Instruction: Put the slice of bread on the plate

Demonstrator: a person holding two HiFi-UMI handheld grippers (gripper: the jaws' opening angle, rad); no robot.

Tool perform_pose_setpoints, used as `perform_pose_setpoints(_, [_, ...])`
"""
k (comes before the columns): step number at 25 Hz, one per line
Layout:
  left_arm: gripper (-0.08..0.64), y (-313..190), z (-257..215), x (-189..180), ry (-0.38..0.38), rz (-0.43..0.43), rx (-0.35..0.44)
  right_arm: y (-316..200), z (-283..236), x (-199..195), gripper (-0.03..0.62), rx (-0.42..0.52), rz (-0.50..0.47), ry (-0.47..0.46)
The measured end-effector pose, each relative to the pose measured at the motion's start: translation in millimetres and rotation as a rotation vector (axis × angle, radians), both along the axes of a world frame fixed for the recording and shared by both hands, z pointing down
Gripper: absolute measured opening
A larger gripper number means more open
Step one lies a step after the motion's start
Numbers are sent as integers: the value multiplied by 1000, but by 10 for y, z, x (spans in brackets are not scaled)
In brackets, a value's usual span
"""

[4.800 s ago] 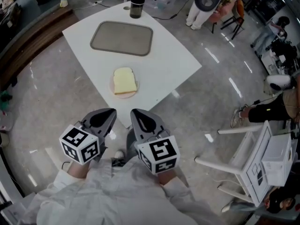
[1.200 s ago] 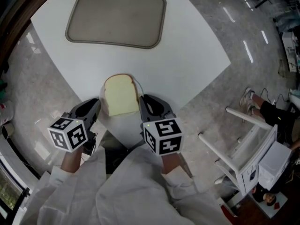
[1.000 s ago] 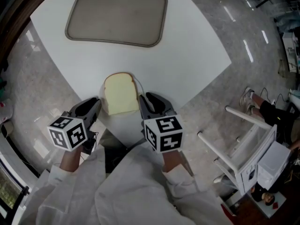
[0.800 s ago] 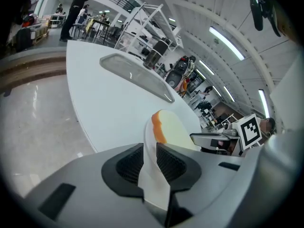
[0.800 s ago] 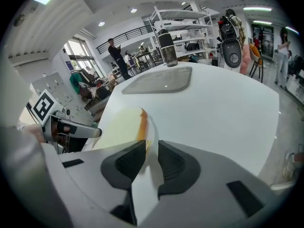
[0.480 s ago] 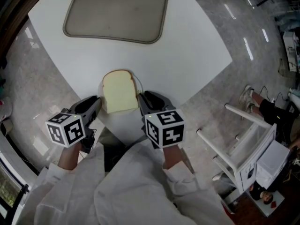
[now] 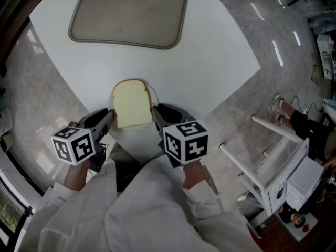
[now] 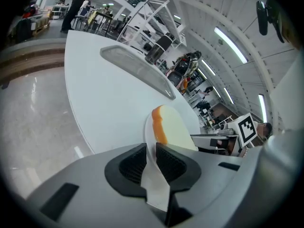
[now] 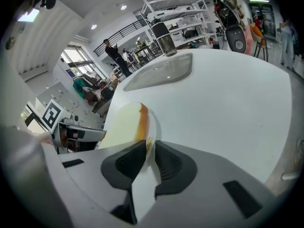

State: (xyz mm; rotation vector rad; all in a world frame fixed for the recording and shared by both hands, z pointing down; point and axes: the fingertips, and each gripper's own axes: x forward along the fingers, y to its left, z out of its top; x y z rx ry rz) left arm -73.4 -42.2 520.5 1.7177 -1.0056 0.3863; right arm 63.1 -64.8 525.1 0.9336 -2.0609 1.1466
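Clamping plate point(image 8: 148, 134) still, seemingly: left gripper point(image 7: 107, 118), right gripper point(image 7: 157, 114).

Steep overhead; two low tool views (shared: bread point(image 7: 132, 104))

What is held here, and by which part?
The plate, bread slice on it: left gripper shut on its left rim, right gripper on its right rim.

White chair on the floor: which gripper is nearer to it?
Right. The right gripper clamps the plate rim on the side facing the white chair; the left gripper clamps the opposite rim.
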Motion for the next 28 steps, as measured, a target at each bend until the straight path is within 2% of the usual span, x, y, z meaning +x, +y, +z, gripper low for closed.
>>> perform_pose_setpoints(15, [60, -30, 1, 24, 29, 14, -19, 23, 22, 1, 67, -49, 3, -21])
perform_pose_setpoints(19, [57, -10, 7, 16, 39, 4, -67, 21, 24, -2, 63, -78, 55, 8])
perform_pose_setpoints(23, [57, -26, -5, 27, 5, 8, -78, 16, 40, 13, 61, -99, 46, 52])
perform_pose_setpoints(28, [42, -49, -97, 37, 61, 1, -94, 27, 12, 37, 61, -114, 25, 81])
